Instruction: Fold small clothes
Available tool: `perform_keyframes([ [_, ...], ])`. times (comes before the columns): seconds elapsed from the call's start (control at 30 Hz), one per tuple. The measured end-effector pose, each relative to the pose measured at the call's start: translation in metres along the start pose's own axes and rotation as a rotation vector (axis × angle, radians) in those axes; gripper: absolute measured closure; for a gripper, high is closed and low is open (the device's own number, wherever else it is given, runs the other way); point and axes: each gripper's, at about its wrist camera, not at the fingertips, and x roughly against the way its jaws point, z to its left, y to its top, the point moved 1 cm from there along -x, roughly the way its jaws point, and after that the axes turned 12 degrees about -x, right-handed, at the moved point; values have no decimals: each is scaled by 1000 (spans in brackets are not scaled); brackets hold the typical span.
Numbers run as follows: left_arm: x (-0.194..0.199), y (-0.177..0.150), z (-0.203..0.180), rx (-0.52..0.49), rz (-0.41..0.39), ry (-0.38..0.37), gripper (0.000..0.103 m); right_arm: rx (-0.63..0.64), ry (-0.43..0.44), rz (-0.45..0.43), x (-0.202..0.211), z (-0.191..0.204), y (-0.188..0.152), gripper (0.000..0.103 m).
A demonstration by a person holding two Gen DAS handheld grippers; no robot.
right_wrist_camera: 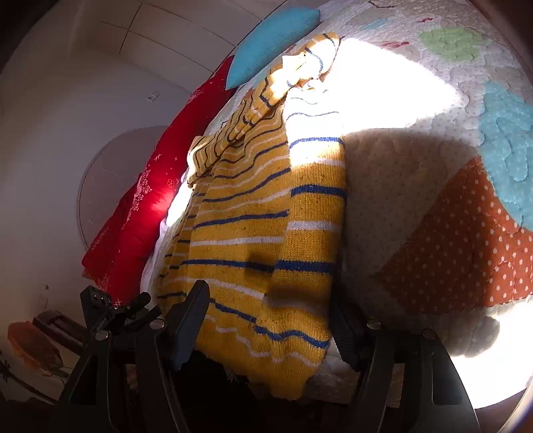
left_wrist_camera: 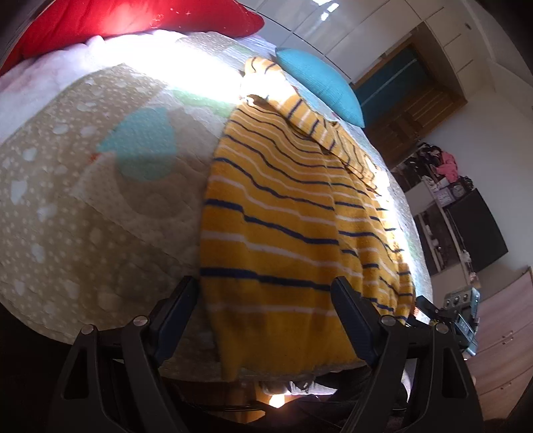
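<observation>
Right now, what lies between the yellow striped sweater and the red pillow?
Bare quilt, partly washed out by a sunlit patch, separates the sweater from the red pillow; the left wrist view shows it best.

Bed with patchwork quilt (left_wrist_camera: 83,200), polka-dot beige, teal and orange patches. On it: yellow striped sweater (left_wrist_camera: 286,216) center frame, hem over near edge; teal pillow (left_wrist_camera: 323,83) upper right; red pillow (left_wrist_camera: 133,16) top left.

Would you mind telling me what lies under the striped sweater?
The sweater lies flat on the patterned quilt, its hem hanging over the bed's edge. Whatever else is beneath it is covered.
</observation>
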Motion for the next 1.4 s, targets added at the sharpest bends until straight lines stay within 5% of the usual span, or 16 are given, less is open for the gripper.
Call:
perform_keyframes([
  [0.1, -10, -7, -15, -35, 19, -30, 23, -23, 21, 31, -5, -2, -11, 29],
  [0.17, -12, -9, -23, -50, 25, -50, 38, -30, 18, 49, -8, -4, -19, 29],
  [0.23, -13, -10, -26, -62, 47, -49, 87, -31, 8, 65, -14, -4, -28, 32],
  [0.3, -12, -9, -24, -59, 53, -38, 92, -19, -20, 57, -15, -3, -33, 45],
  [0.33, -9, -8, -24, -53, 46, -44, 93, -15, -33, 59, -16, -2, -33, 64],
  [0.37, -3, -5, -23, -48, 31, -51, 93, -10, -37, 63, -15, -1, -33, 82],
  [0.4, 4, -2, -23, -45, 10, -61, 94, -6, -35, 64, -13, 2, -32, 85],
  [0.6, 35, 50, -33, -77, -123, -77, 94, 76, 54, 11, 3, 45, 1, 91],
  [0.8, 2, 154, -41, -126, -217, 7, 94, 190, 83, -144, 1, 108, 92, 93],
  [0.9, -45, 213, -44, -129, -201, 68, 94, 181, 66, -184, -21, 126, 152, 93],
  [1.0, -103, 265, -43, -161, -162, 215, 92, 125, -35, -209, -66, 122, 216, 90],
  [1.1, -153, 292, -25, -99, -27, 243, 90, 5, -182, -161, -108, 91, 262, 74],
  [1.17, -157, 290, -9, -18, -13, 184, 80, -56, -164, -161, -111, 79, 271, 70],
  [1.23, -149, 289, 0, 2, -41, 114, 53, -32, -110, -174, -98, 80, 269, 52],
  [1.3, -136, 290, 2, 0, -81, 110, 36, 42, -122, -219, -83, 90, 264, 45],
  [1.4, -118, 288, 5, -5, -103, 109, 31, 162, -160, -254, -66, 108, 251, 45],
])
